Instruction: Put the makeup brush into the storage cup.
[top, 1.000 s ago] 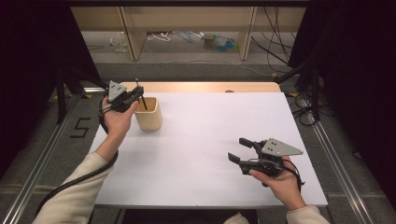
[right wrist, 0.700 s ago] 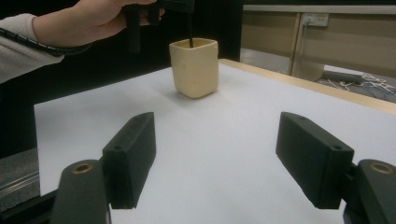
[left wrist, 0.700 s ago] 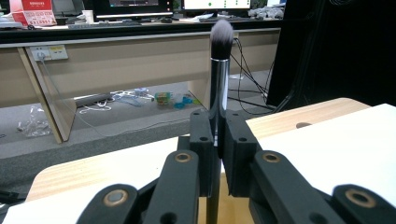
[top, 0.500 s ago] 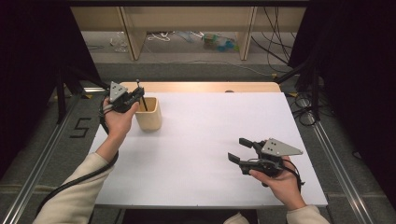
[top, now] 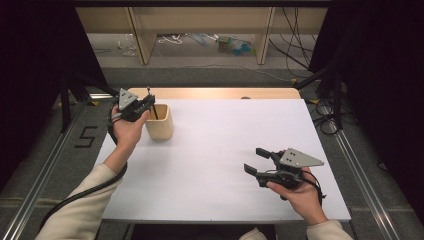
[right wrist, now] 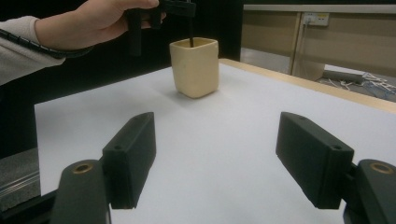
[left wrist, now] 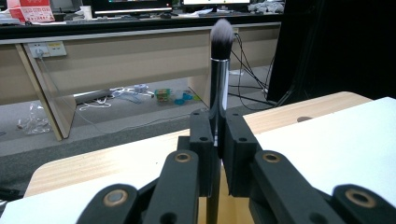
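Observation:
A makeup brush (left wrist: 219, 70) with a black and silver handle and a grey tuft stands upright, clamped between the jaws of my left gripper (left wrist: 217, 140). In the high view that left gripper (top: 148, 101) hovers over a cream square cup (top: 160, 122) at the table's far left, and the brush's lower end (top: 155, 111) dips into the cup. The right gripper view shows the cup (right wrist: 195, 66) with the dark handle (right wrist: 192, 35) going into it. My right gripper (top: 256, 161) stands open near the front right, low over the white table, with nothing between its jaws (right wrist: 215, 158).
The white table top (top: 225, 150) has a wooden strip (top: 220, 93) along its far edge. Beyond it are desk legs, cables and litter on the floor (top: 235, 45). Dark curtains flank both sides.

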The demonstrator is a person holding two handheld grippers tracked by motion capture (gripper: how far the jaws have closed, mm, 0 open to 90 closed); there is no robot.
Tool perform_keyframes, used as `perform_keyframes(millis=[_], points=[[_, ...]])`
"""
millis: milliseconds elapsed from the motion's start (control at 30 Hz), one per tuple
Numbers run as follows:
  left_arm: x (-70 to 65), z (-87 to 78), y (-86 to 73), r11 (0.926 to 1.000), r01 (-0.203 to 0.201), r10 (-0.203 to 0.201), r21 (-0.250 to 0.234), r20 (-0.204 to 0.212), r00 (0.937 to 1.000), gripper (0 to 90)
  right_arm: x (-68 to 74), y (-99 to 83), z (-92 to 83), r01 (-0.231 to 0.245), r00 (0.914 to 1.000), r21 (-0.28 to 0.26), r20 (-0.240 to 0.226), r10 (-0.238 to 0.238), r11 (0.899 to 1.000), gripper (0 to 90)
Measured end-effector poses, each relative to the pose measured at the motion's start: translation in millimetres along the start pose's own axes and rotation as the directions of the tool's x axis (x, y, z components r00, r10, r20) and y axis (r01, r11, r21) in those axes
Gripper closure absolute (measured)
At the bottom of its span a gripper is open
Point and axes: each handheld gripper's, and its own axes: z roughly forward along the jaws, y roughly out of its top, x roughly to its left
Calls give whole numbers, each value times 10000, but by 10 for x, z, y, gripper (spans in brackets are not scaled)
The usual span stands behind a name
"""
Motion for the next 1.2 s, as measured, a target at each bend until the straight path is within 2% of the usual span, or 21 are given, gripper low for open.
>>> perform_keyframes(millis=[333, 367, 500, 633, 733, 767, 900, 1067, 1100, 1133, 1200], points=[[-11, 15, -34, 10000, 20, -19, 96, -44, 10000, 834, -1, -1, -1, 2, 10000, -24, -6, -2, 10000, 299], [-11, 17, -38, 9999, 35, -35, 106, -37, 10000, 834, -16, 0, 5, 243, 9997, -171, 64, -242, 9996, 299], [-6, 23, -53, 9999, 67, -67, 143, -64, 10000, 834, 0, -1, 1, -23, 10000, -61, -45, 22, 10000, 299], [-4, 24, -60, 9998, 115, -114, 138, -87, 9999, 834, 2, 0, 1, -21, 10000, -56, -56, 21, 10000, 299], [-1, 25, -65, 9998, 99, -97, 155, -91, 9999, 834, 2, 2, -4, 38, 10000, -30, -7, -38, 10000, 298], [-1, 26, -66, 9998, 100, -99, 158, -92, 9999, 834, -12, 4, 1, 270, 9996, -153, 60, -269, 9995, 298], [5, 26, -69, 9998, 72, -71, 169, -96, 9999, 834, -10, 7, -1, 305, 9995, -175, 70, -304, 9994, 297], [9, 26, -72, 9998, 82, -80, 158, -117, 9999, 834, 6, 4, -2, 80, 9999, -94, -64, -81, 9999, 296], [8, 27, -74, 9998, 104, -102, 165, -123, 9999, 833, -9, 6, 5, 313, 9995, -231, 11, -313, 9992, 297], [9, 27, -76, 9998, 109, -107, 163, -125, 9999, 833, 6, 4, -2, 91, 9999, -93, -65, -92, 9999, 297], [11, 28, -79, 9998, 96, -93, 189, -133, 9999, 833, 7, 5, -2, 93, 9999, -94, -68, -93, 9999, 297]])
